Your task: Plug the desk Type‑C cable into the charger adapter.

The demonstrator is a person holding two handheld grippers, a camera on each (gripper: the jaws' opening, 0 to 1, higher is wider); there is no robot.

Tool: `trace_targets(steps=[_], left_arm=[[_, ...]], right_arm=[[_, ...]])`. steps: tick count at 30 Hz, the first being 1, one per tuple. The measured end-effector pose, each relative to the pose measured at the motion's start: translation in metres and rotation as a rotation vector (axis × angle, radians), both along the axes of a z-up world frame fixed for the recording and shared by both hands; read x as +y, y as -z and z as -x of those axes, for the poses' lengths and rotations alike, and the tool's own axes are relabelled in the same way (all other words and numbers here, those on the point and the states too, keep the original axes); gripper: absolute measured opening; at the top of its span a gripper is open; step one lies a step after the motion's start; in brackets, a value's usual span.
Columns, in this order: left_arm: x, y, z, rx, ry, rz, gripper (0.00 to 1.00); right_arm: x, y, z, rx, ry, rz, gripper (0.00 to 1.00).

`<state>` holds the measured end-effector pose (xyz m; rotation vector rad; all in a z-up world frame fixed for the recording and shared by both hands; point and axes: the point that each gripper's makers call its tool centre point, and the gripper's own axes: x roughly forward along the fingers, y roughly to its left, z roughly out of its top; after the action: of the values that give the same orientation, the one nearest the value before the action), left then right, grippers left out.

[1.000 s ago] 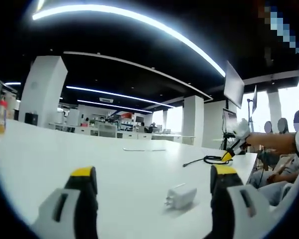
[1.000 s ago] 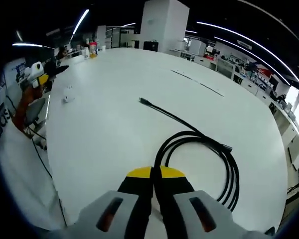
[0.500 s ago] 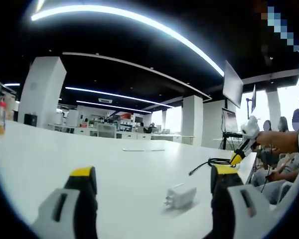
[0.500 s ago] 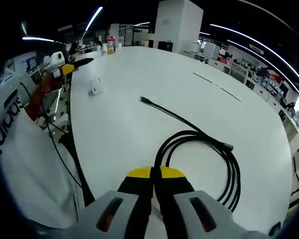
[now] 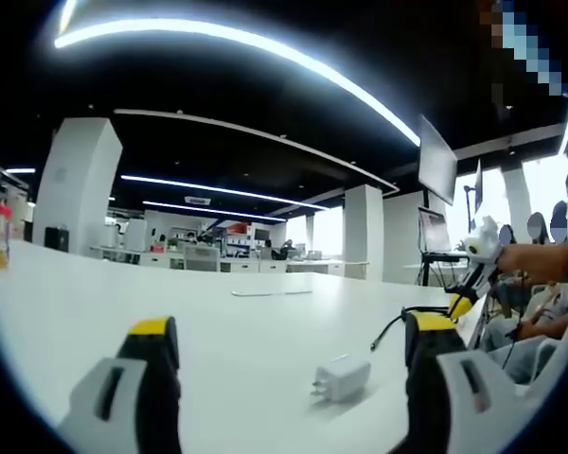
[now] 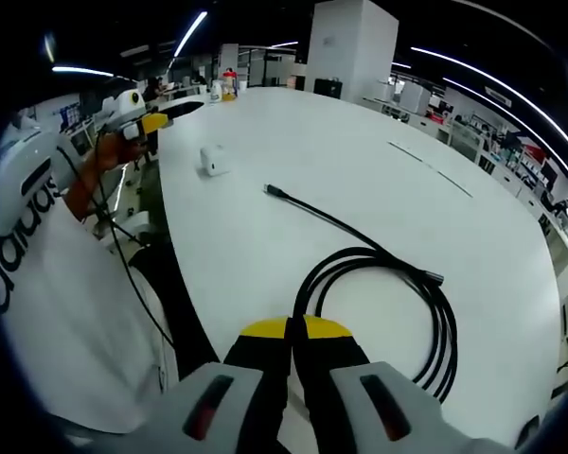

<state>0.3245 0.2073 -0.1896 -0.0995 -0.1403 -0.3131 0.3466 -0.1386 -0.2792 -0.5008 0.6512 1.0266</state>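
Our left gripper (image 5: 284, 345) has its jaws spread wide with nothing between them, hovering low over the white table (image 5: 123, 303). Our right gripper (image 6: 296, 333) has its jaws pressed together on the black Type-C cable (image 6: 398, 284), holding it at the near loop of the coil. The table carries both task items well apart. The cable's coil lies in front of the right jaws, and one plug end (image 6: 274, 191) stretches out toward the charger adapter (image 6: 212, 159). In the left gripper view the adapter (image 5: 342, 378) sits just ahead of the open jaws. Over the last second the right gripper has lifted and swung the cable toward the adapter, so we judge the gap is closing, while the left has stayed poised to grasp the adapter.
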Motion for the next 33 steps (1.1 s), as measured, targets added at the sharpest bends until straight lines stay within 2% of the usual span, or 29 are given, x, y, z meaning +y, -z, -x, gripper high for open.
trace_targets(steps=[10, 13, 18, 23, 26, 28, 30, 33], left_arm=[[0.0, 0.001, 0.0, 0.005, -0.003, -0.01, 1.0], [0.0, 0.001, -0.001, 0.006, -0.003, -0.009, 1.0], [0.0, 0.001, -0.001, 0.005, 0.003, -0.007, 1.0], [0.001, 0.003, -0.002, 0.014, 0.003, -0.008, 1.0], [-0.002, 0.004, -0.002, 0.018, 0.011, -0.012, 1.0], [-0.003, 0.004, -0.002, 0.019, 0.013, -0.016, 1.0], [-0.002, 0.004, -0.002, 0.017, 0.012, -0.015, 1.0], [-0.001, 0.004, -0.002, 0.017, 0.014, -0.019, 1.0]], right_arm=[[0.003, -0.003, 0.007, 0.01, -0.018, -0.024, 0.03], [0.005, -0.009, 0.008, 0.002, -0.023, -0.049, 0.08], [0.009, -0.024, 0.001, -0.057, -0.032, -0.076, 0.09], [0.035, -0.043, -0.007, -0.18, -0.151, -0.139, 0.1], [0.053, -0.041, -0.007, -0.167, -0.21, -0.175, 0.14], [0.065, -0.034, -0.012, -0.159, -0.236, -0.165, 0.14], [0.079, -0.025, -0.017, -0.171, -0.299, -0.134, 0.14], [0.092, -0.02, -0.022, -0.172, -0.33, -0.135, 0.14]])
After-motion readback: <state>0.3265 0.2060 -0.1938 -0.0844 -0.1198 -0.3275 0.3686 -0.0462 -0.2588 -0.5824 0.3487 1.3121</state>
